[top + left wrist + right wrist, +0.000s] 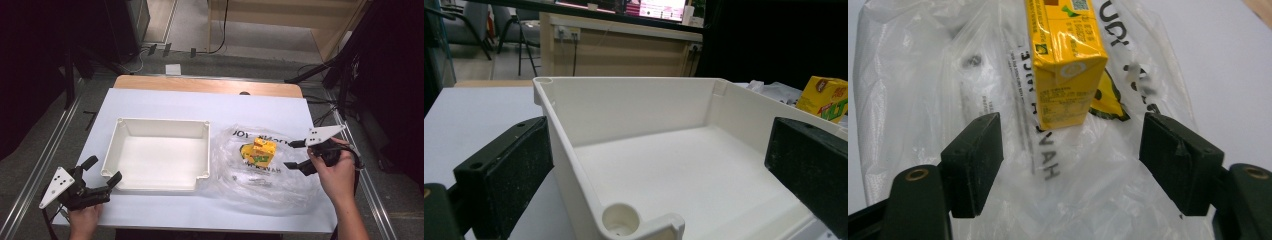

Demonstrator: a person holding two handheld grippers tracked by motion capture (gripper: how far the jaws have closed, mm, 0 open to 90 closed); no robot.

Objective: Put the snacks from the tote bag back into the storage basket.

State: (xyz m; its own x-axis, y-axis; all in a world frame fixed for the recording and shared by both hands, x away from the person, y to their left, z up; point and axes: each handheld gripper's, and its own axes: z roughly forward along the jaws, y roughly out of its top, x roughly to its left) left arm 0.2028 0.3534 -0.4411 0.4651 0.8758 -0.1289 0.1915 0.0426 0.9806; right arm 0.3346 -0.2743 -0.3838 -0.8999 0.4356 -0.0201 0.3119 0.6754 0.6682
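Beside the white tray, on its right, a crumpled clear plastic bag lies flat on the bench, and a yellow drink carton rests on top of the bag rather than inside the tray. The right claw is just to the right of that carton with its jaws spread wide and nothing between them; in the right gripper view the carton sits ahead of the claw, centred between the jaws, which looks like a line-up for taking hold of it across its narrow sides. The bag underneath is slack and slippery, so a low approach could catch film along with the carton.

At the tray's near left corner the left claw also stands wide open and empty. In the left gripper view one jaw sits outside the tray wall and the other over the tray's near rim, so the left claw seems placed to steady the tray, probably as the receiving container. The tray holds nothing yet.
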